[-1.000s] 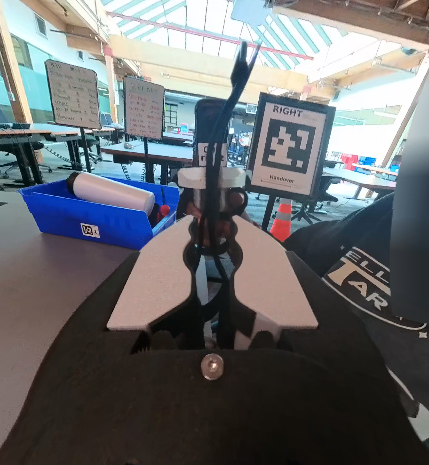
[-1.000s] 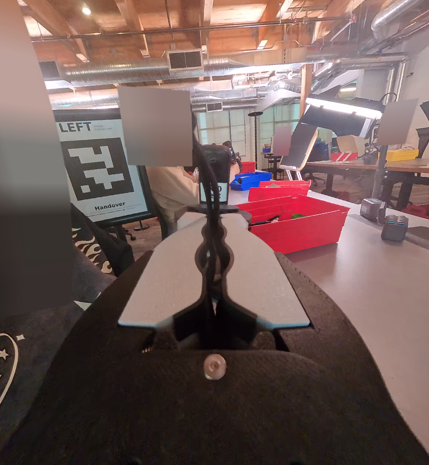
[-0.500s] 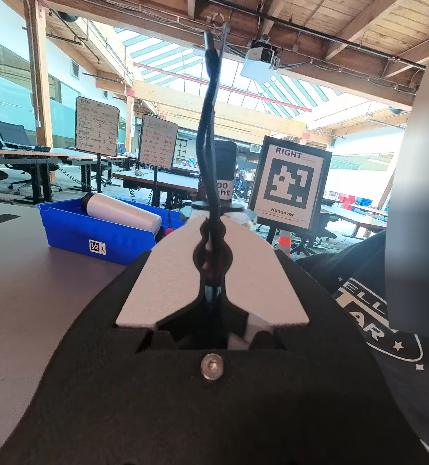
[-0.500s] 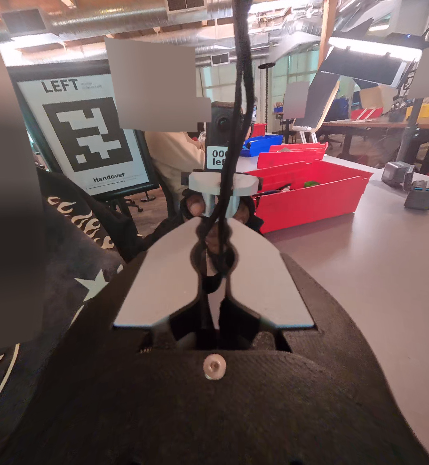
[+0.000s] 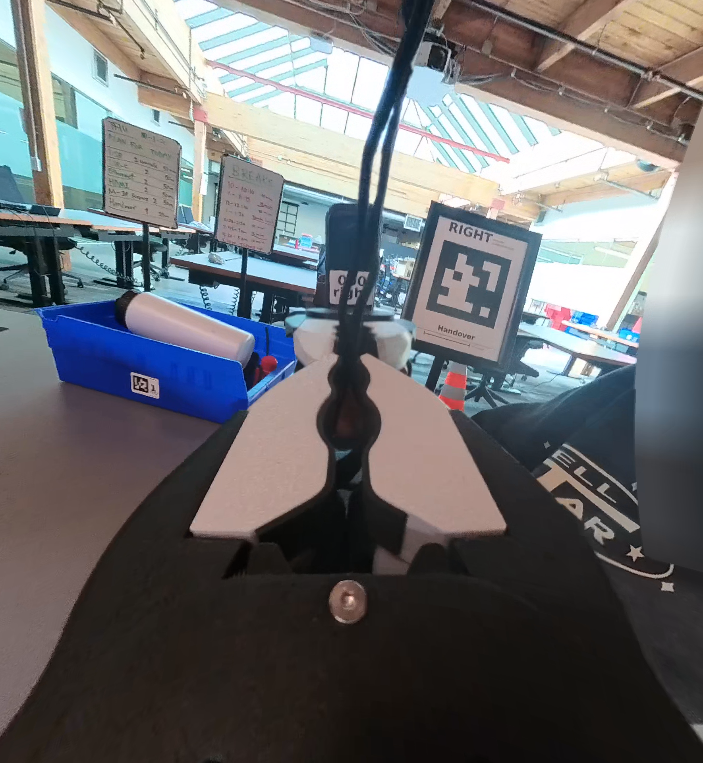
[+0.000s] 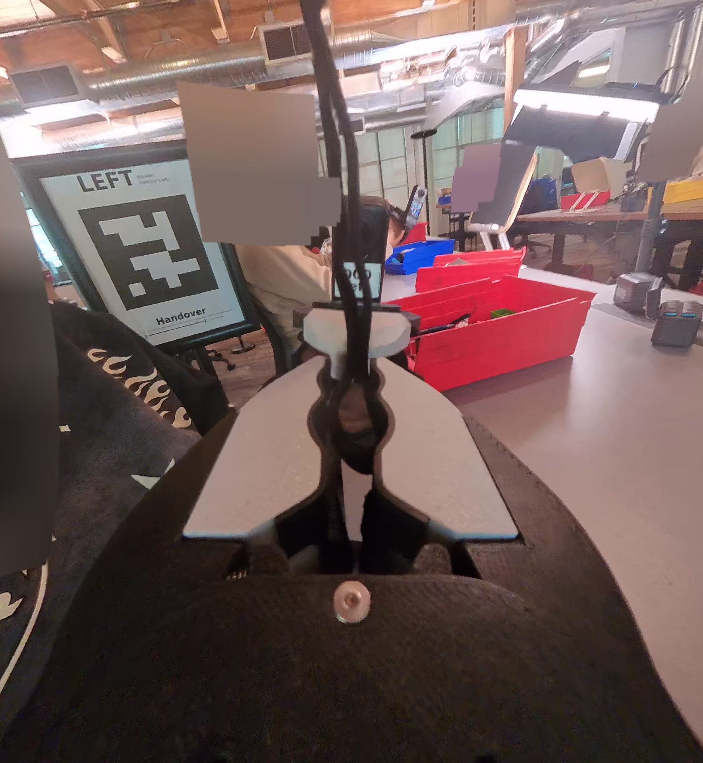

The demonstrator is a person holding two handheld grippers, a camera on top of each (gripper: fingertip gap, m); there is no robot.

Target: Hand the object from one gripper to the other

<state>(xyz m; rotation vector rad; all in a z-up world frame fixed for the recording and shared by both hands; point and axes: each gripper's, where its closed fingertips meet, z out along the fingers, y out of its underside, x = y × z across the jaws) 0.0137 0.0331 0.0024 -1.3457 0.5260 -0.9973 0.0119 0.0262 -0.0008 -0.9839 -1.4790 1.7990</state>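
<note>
A black cable (image 5: 383, 144) runs upward out of frame, doubled into two strands. My left gripper (image 5: 347, 363) is shut on it, its white fingers (image 5: 284, 446) nearly touching around the strands. My right gripper (image 6: 350, 367) faces the left one tip to tip. Its fingers (image 6: 424, 454) stand a little apart, and the cable (image 6: 329, 82) still passes between them. The right gripper's white front (image 5: 312, 338) shows just beyond my left fingertips. The left gripper's white front (image 6: 387, 334) shows just beyond my right fingertips. Both are held above the grey table (image 5: 52, 454).
A blue bin (image 5: 94, 351) holding a white bottle (image 5: 184, 326) stands on the table in the left wrist view. A red bin (image 6: 506, 342) and small grey devices (image 6: 676, 326) stand in the right wrist view. Framed marker signs (image 5: 469, 280) (image 6: 147, 256) and a person's dark shirt (image 5: 568, 475) are close by.
My left fingers have closed onto the cable. My right fingers have parted a little. Both grippers have tilted, and the cable now reaches above the frame.
</note>
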